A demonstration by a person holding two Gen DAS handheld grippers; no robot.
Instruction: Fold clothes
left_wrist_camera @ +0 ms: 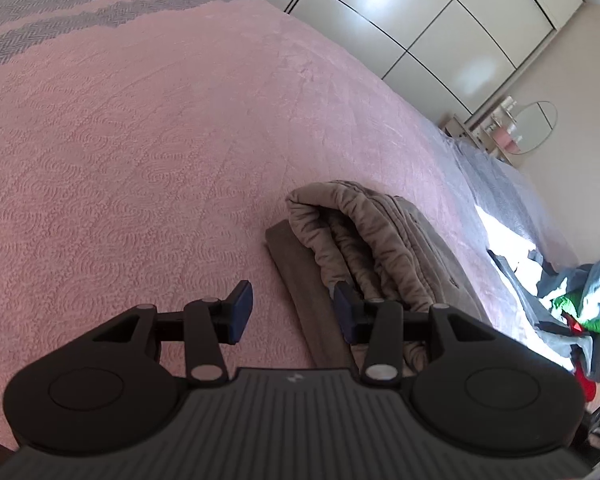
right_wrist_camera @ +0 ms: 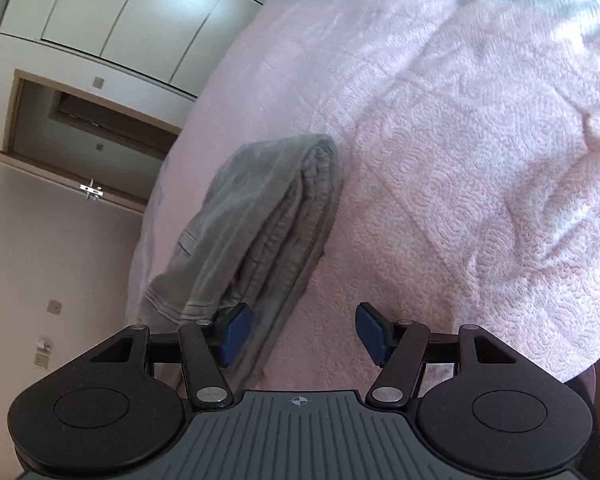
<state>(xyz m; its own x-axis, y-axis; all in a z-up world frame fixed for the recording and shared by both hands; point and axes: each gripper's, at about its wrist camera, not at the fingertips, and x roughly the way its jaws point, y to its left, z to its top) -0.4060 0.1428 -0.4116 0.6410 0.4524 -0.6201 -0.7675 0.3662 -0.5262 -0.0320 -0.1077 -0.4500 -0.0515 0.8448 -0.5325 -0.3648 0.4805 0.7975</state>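
A folded grey-brown garment lies in a thick bundle on the pink bedspread, near the bed's edge. My left gripper is open just above the garment's near end, its right finger over the cloth and nothing held between the blue pads. In the right wrist view the same folded garment stretches away to the left of centre. My right gripper is open, its left pad by the garment's near edge, its right pad over bare pink bedspread.
A pile of unfolded clothes, blue, green and red, lies at the bed's right edge in sunlight. White wardrobe doors stand beyond the bed. A round mirror hangs on the wall. An open door is at the left.
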